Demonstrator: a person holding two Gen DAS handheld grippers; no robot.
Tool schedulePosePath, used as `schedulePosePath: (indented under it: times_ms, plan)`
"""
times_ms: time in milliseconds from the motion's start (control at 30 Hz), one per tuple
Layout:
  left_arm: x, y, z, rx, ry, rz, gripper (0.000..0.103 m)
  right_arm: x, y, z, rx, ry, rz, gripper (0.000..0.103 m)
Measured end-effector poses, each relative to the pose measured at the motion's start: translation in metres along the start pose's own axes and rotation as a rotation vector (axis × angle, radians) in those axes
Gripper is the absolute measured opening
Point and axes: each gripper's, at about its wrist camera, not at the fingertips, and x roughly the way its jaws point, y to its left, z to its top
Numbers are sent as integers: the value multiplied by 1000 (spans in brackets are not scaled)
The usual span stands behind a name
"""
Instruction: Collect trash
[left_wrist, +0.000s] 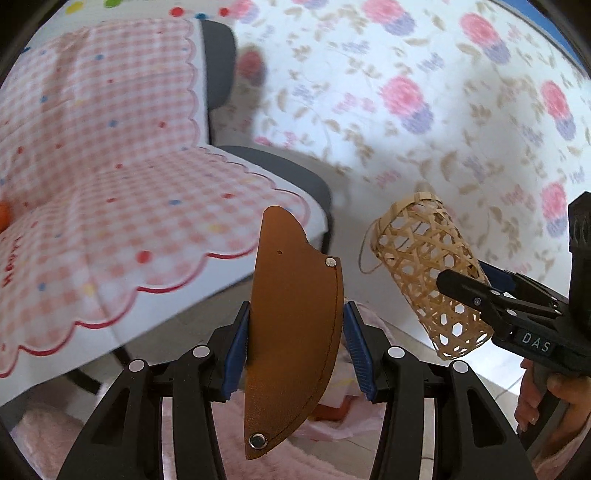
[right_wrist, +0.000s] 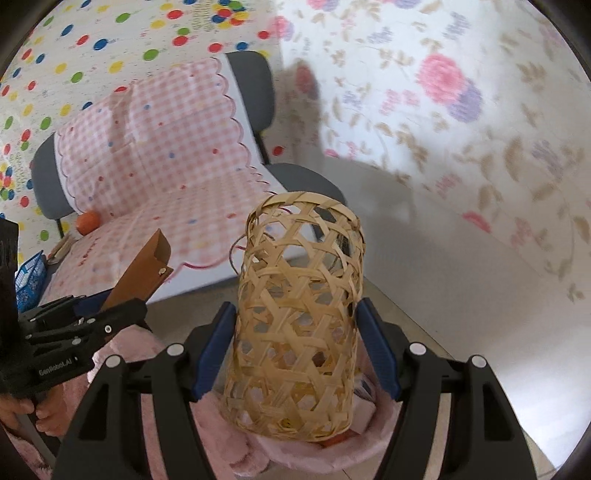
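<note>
My left gripper (left_wrist: 295, 341) is shut on a brown leather sheath (left_wrist: 291, 332) with metal snaps, held upright in the air. It also shows in the right wrist view (right_wrist: 138, 275), at the left. My right gripper (right_wrist: 295, 352) is shut on a woven bamboo tube basket (right_wrist: 295, 332), held upright. In the left wrist view the bamboo basket (left_wrist: 428, 273) hangs tilted at the right in the right gripper (left_wrist: 480, 284). Both are held above a pink fluffy container (right_wrist: 295, 454) with something orange inside, mostly hidden.
A grey chair (right_wrist: 303, 177) draped with a pink checked cloth (right_wrist: 166, 155) stands behind. An orange ball (right_wrist: 88, 222) and a blue basket (right_wrist: 29, 280) lie on its seat. A floral sheet (right_wrist: 461, 129) hangs at the right. Tiled floor (right_wrist: 406, 295) lies below.
</note>
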Motion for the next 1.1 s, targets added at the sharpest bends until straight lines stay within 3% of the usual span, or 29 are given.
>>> schedulePosePath:
  times_ms: [367,400,433,500,567,900,1000,1100]
  plan:
    - [41,-29,17,33,26,-53,52,6,-31,-4,43,2,-23,68]
    - [44,-31,19,35,27,-55,56,8,-34,-3,48,-2,-24,68]
    - [47,-31,20,38,26,-48,71,10,-35,-2,48,0,-26,69]
    - [47,-30,22,33,3,-21,80,17,-40,-2,44,10,-33,74]
    - [43,-23,24,19,-5,-8,80,19,-43,-3,54,11,-34,83]
    - [15,5,25,-65,-31,73,80,0,-51,6,84,-26,-46,83]
    - [0,9,24,-69,-38,86,80,-6,-38,11,58,-24,-34,83]
    - [-22,15,26,-71,-51,119,87,-15,-18,18,5,-27,-11,90]
